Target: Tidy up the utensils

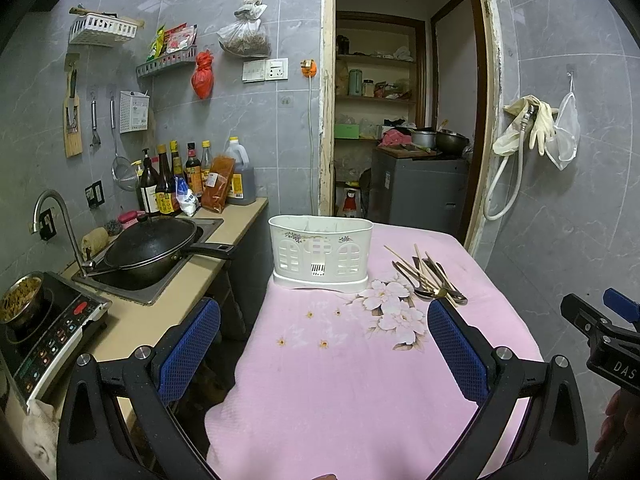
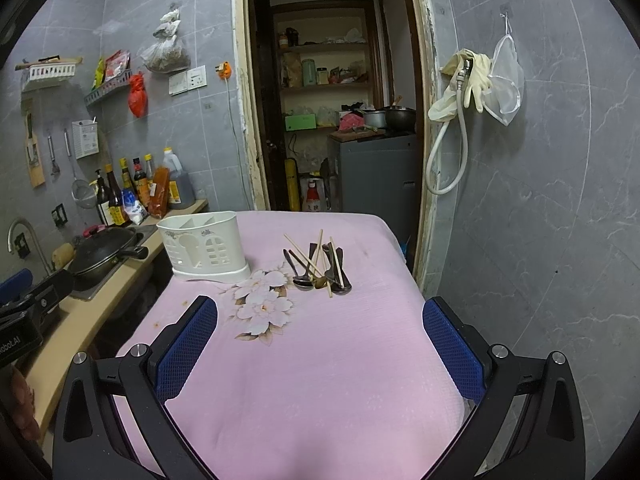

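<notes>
1. Starting out is my reading of the step in hand: every utensil lies loose on the counter [image 2: 320, 360], the caddy [image 2: 204, 246] looks bare inside as far as its top shows, and neither claw carries anything.
2. The right claw [image 2: 320, 344] hangs above the pink cloth with its jaws spread wide and nothing between the blue pads [image 2: 188, 344]. The left claw [image 1: 324, 344] is likewise wide apart and carrying nothing.
3. The utensil pile [image 2: 320, 266] lies ahead of the right claw, roughly on its centre line and well apart from it. From the left claw it sits ahead and off to the right.
4. The caddy stands upright ahead and to the left of the right claw, just beside the pile's left flank but not touching it. For the left claw it is almost straight ahead.
5. The next move, as I judge it, calls for the right claw to go forward and down to the pile, pick out one piece by its handle, and close on it; the pieces cross each other, so a top-lying chopstick [image 2: 308, 254] looks the easiest first pick.
6. Counts: one caddy, with at least three compartments visible at its top. Chopsticks number about four, pale and thin, splayed across the heap. Spoons [image 2: 304, 278] number roughly five or six, dark metal plus one brass-coloured bowl; overlap keeps the tally uncertain.
7. Two claws are in view, each seen at the edge of the other's camera.
</notes>
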A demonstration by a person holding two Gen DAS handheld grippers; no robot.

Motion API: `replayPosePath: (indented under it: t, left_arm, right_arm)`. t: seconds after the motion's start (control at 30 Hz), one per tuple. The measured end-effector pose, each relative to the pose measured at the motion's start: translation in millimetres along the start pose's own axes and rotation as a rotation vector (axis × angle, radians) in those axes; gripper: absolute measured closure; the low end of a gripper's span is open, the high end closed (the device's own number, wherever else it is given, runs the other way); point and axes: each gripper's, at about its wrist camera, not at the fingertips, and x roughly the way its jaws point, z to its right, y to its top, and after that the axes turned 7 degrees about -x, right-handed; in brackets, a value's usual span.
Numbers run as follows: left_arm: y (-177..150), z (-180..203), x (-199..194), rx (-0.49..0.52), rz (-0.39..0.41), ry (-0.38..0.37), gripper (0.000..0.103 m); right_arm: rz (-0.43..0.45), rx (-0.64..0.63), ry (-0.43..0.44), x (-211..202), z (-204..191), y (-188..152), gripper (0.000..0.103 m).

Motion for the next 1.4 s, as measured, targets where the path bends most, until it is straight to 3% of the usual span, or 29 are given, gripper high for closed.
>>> replayPosePath:
  t: [1.4]
  left_arm:
    - [4,0,18,0.009,-0.007,0.002,0.001]
  right_arm:
    - [-0.002,0.005,-0.001,17,9,1,0.0]
